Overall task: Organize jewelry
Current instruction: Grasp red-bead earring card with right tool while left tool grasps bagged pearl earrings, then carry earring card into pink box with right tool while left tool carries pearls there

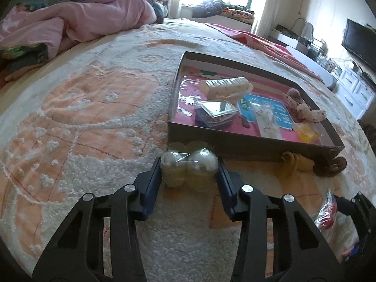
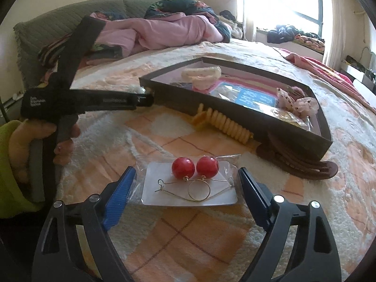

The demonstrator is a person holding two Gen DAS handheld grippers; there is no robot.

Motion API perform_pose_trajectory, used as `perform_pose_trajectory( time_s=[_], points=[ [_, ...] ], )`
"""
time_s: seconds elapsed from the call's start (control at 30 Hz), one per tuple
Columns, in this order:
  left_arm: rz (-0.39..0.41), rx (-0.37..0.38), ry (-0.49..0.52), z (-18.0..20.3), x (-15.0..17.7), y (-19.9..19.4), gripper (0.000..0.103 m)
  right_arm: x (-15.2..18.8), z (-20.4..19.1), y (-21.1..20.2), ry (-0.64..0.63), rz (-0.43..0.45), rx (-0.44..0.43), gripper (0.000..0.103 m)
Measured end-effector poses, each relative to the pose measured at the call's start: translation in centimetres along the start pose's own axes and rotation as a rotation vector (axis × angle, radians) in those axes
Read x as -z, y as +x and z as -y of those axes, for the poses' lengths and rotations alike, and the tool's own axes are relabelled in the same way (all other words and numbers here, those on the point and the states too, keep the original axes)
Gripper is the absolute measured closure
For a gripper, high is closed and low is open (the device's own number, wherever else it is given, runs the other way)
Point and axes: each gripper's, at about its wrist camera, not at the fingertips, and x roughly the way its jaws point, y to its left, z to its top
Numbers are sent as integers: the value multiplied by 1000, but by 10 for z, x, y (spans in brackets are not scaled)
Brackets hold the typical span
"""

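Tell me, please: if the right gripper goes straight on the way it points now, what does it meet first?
Most likely the clear bag with the red ball earrings, which lies between the open fingers of the right gripper. Beyond it come the yellow hair coil and the box wall, though depth is hard to judge.

Wrist cams, low – shared tray point(image 1: 246, 150)

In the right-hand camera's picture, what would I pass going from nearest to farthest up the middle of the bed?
Tongs → packet of red ball earrings → yellow spiral hair tie → dark tray → pink quilt.
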Motion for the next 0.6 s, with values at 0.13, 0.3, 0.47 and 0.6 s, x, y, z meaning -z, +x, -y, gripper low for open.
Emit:
perform_pose_trajectory(
  time_s=[0.13,0.3,0.47,0.6],
  points=[
    [1,25,14,4,2,-5,67,-4,3,-6,14,25,-9,19],
    [9,40,31,11,1,-14,67,-9,15,-17,58,58,-3,19],
    [28,59,43,19,-3,-24,67,-13,30,-27,109,83,17,19],
    [42,81,51,25,-7,-30,67,-15,41,-32,138,97,35,19]
  ],
)
